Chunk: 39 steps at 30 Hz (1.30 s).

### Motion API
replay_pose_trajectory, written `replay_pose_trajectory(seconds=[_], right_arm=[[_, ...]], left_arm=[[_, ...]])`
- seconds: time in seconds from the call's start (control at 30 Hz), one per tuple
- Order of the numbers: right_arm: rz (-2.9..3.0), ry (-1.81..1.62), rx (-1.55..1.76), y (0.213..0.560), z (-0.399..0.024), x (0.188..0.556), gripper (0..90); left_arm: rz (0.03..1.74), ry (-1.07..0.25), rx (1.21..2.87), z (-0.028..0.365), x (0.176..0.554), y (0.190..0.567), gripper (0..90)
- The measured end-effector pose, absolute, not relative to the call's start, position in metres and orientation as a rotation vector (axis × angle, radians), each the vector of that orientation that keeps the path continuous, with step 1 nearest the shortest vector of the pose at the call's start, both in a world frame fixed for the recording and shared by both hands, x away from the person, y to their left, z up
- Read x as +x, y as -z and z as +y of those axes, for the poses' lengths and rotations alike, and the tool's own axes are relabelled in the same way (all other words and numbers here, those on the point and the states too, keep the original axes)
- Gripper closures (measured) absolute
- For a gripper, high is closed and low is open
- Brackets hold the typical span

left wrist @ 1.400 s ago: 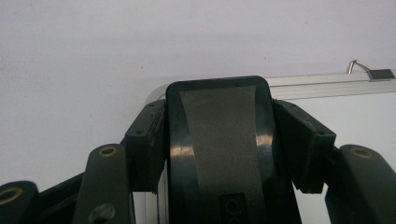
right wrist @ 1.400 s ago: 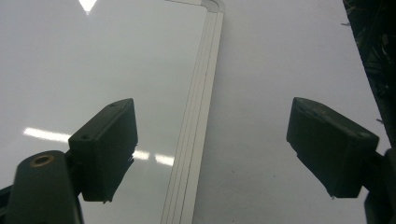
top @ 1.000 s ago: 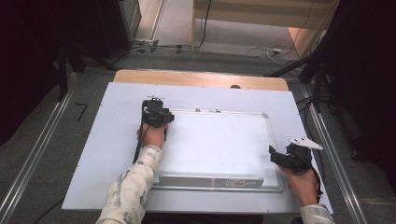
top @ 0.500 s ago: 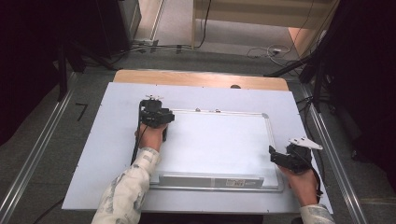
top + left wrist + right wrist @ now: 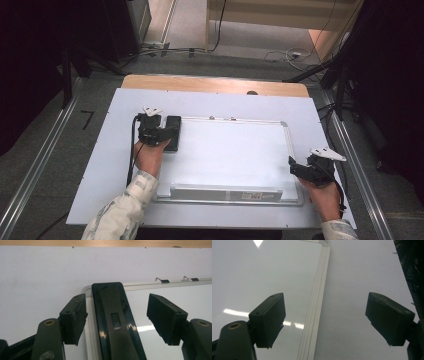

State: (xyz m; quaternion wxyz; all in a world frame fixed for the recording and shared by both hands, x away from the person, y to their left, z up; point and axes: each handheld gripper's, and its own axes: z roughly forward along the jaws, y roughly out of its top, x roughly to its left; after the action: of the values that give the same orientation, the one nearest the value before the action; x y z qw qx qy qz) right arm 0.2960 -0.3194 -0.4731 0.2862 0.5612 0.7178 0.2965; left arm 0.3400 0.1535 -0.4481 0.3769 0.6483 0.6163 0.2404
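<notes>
A black eraser lies flat on the far left corner of a whiteboard. My left gripper straddles the eraser's near end. Its jaws have just been opening, and the eraser lies between them with both pads clear of its sides. My right gripper stands open at the board's near right, its jaws on either side of the board's right frame with nothing gripped.
The whiteboard rests on a white sheet that covers a wooden table. A pen tray runs along the board's near edge. Metal rails and cables lie on the floor around the table.
My left gripper has drawn back toward the near left and uncovered the eraser, which stays on the board's corner. The right hand has kept still.
</notes>
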Motion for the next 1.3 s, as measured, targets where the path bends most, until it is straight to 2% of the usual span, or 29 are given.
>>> replay_pose_trajectory(seconds=[0.4, 1.3], right_arm=[[1.915, -0.792, 1.505, 0.473, -0.319, 0.296, 15.0], [1.912, -0.800, 1.504, 0.471, -0.319, 0.294, 15.0]], left_arm=[[1.559, -0.598, 1.626, 0.185, 0.307, 0.454, 28.3], [1.611, -0.634, 1.597, 0.237, 0.256, 0.471, 28.3]])
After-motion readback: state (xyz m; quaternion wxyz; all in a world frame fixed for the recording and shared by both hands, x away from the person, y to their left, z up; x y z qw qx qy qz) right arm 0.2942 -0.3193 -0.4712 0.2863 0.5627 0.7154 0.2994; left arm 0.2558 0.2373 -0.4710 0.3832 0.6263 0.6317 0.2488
